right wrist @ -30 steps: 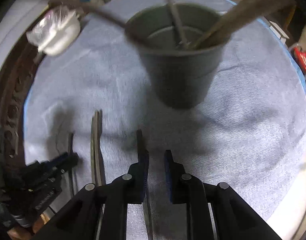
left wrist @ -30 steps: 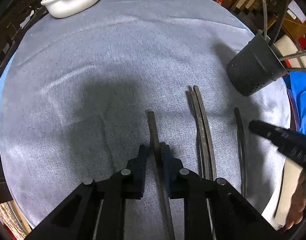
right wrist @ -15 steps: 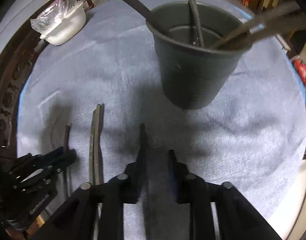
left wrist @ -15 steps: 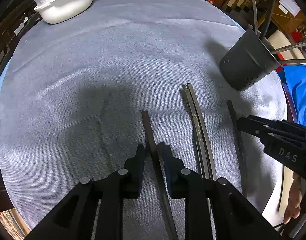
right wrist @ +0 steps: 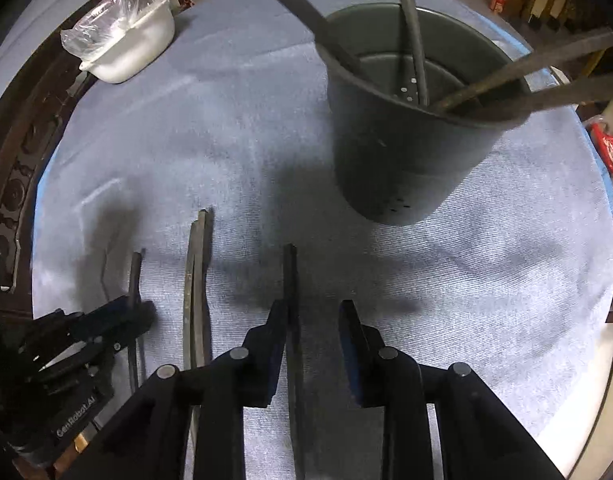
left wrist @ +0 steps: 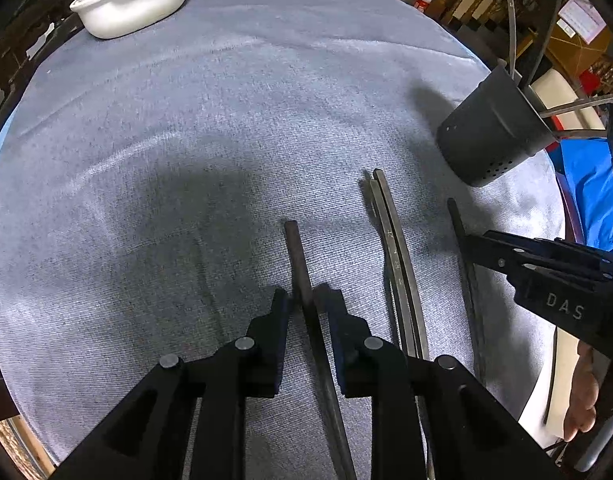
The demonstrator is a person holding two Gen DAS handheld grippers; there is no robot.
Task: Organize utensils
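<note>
- Down on the grey-clothed tabletop, the left hand-held gripper points steeply downward with its jaws narrowly apart around a dark utensil handle; whether the pads actually press on it I cannot tell.
- That handle lies flat, its blunt end reaching just beyond the fingertips.
- To the right of the left hand-held gripper lies a pair of thin utensils, side by side and touching each other.
- Further right, the right hand-held gripper stands over another slim utensil. Its jaws have just been opening; the utensil sits between them, against the left pad, with a clear gap to the right pad.
- Beyond the right hand-held gripper stands a dark perforated utensil holder, upright on the cloth, with several long handles leaning out of it.
- Far beyond and to the left of both hand-held grippers, a white tub with clear plastic film in it sits near the tabletop's edge.
</note>
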